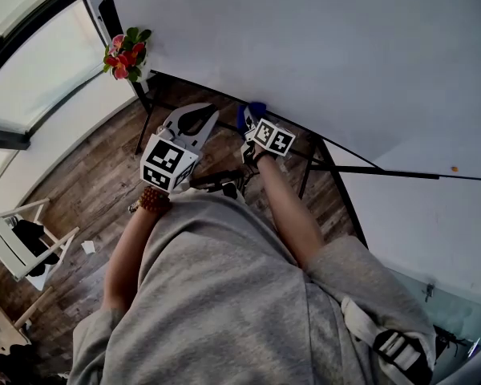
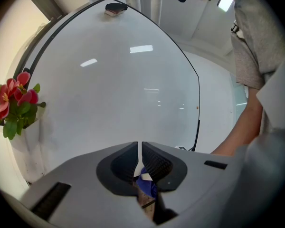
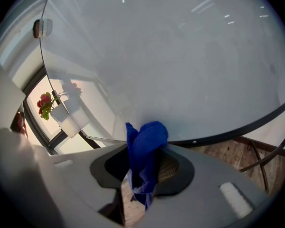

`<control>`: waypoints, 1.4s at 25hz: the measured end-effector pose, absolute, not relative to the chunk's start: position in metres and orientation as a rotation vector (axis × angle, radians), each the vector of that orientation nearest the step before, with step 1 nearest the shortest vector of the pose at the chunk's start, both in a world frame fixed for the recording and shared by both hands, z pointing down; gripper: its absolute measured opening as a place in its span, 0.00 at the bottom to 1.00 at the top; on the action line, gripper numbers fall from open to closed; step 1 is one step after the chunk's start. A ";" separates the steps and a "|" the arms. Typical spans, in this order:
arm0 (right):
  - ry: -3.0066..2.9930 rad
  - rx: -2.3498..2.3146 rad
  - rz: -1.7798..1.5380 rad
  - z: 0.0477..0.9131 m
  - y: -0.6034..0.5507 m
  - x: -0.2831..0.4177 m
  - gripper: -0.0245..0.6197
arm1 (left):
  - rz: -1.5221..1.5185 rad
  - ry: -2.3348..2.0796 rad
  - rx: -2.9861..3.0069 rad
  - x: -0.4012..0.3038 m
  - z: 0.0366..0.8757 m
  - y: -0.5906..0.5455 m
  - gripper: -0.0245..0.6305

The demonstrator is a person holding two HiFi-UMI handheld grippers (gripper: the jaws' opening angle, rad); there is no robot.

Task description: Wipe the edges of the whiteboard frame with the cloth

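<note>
Holding the blue cloth (image 3: 149, 137) bunched between the jaws of my right hand-held gripper (image 3: 145, 158), lower centre, just at the whiteboard frame (image 3: 237, 128) bottom edge. It looks soft, light, floppy; gripping its bunched middle suits wiping. My left hand-held gripper (image 2: 140, 152) is closed, empty.

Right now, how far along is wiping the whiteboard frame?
Done: the cloth is clamped in the right gripper. In hand: it sits at the bottom edge of the frame, so wiping looks under way there. Left: nothing shows which edges are already clean; the sides and top likely need doing. The left gripper is shut and empty.
</note>
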State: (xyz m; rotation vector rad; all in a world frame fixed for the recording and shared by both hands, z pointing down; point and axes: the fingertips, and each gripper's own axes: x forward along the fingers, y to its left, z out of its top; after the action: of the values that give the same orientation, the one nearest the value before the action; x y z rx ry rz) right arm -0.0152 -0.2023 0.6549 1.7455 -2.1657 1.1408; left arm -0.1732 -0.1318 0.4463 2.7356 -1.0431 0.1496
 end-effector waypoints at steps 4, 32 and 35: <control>-2.155 1.738 1.136 0.659 -0.202 -0.021 0.23 | 0.160 -1.047 2.730 -0.173 0.450 -0.133 0.09; -2.170 1.663 1.231 0.657 -0.215 -0.052 0.23 | 0.101 -1.229 2.636 -0.225 0.439 -0.131 0.09; -2.185 1.651 1.246 0.657 -0.215 -0.054 0.23 | 0.098 -1.251 2.628 -0.228 0.438 -0.130 0.09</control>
State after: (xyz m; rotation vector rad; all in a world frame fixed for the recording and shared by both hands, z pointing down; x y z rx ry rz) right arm -0.0537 -0.2154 0.6566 1.6510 -2.1851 1.2465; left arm -0.2285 -0.1303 0.4379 2.6278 -1.2514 0.0977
